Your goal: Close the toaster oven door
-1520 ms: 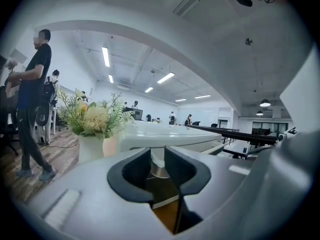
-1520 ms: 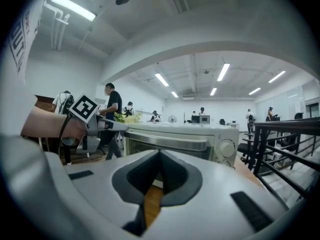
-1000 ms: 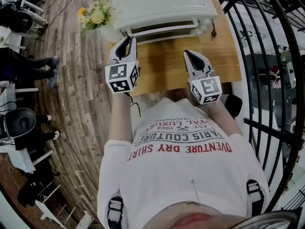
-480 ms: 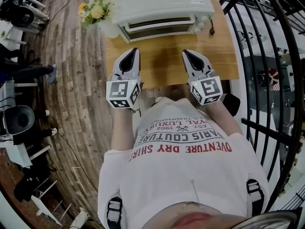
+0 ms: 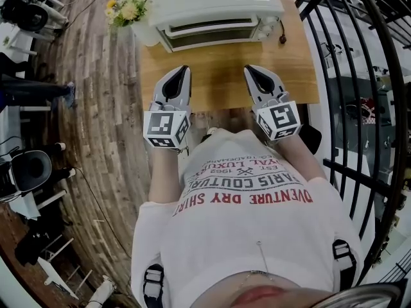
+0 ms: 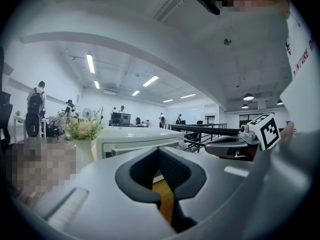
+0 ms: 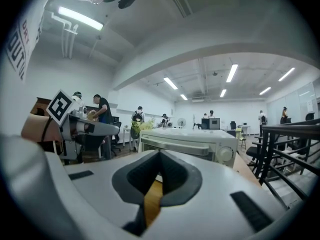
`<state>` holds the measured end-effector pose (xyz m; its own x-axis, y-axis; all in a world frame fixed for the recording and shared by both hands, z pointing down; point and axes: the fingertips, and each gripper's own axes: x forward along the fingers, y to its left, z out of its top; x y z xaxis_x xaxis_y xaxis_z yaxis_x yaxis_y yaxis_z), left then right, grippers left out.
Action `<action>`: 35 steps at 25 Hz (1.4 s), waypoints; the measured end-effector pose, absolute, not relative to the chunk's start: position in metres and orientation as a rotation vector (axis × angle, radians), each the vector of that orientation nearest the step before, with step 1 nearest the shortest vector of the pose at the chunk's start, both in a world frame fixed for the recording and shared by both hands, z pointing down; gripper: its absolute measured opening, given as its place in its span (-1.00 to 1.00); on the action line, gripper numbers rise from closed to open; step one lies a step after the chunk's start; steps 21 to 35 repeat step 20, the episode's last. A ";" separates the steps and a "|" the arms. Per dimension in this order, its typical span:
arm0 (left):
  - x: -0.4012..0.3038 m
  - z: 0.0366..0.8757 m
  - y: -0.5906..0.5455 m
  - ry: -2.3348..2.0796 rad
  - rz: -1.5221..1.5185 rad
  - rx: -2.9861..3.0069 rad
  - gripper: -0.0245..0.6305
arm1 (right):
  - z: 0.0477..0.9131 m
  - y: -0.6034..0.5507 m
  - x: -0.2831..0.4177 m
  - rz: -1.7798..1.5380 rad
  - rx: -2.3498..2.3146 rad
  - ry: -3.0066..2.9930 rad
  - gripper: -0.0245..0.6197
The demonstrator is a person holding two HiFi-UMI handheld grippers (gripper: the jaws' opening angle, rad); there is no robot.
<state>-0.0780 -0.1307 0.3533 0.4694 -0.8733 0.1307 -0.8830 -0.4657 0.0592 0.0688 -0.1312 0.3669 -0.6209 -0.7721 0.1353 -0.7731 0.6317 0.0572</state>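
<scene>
Toaster oven [image 5: 215, 8] sits at the far end of the wooden surface [image 5: 221, 85], and its door [image 5: 212, 34] is up flat against the front, so it looks shut. From the right gripper view you can see the handle bar [image 7: 182, 144] running across the top of the door and a round knob [image 7: 226, 154] at the right end.

Both grippers are over the near part of the surface, well apart from the oven and not touching it. The left gripper [image 5: 184, 70] has its jaws together with nothing between them, and its own view just shows wood through the gap under the tips. Same deal with the right gripper [image 5: 247, 69]: jaws together, nothing held. They sit side by side, both pointing at the oven front, marker cubes toward the person's white printed shirt [image 5: 247, 226].

A vase [image 5: 146, 36] with yellow flowers [image 5: 125, 8] stands just beside the oven's left corner. A black railing [image 5: 359, 76] runs along the right side of the surface, and there's wood floor [image 5: 103, 114] on the left.
</scene>
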 end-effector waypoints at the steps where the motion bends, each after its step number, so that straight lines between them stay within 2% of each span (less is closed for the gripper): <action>1: -0.078 0.354 -0.130 -1.560 0.126 2.586 -0.89 | 0.367 -0.131 0.070 0.008 1.289 -2.702 -0.91; 35: -0.066 0.349 -0.121 -1.575 0.116 2.581 -0.89 | 0.353 -0.129 0.088 -0.035 1.359 -2.712 -0.91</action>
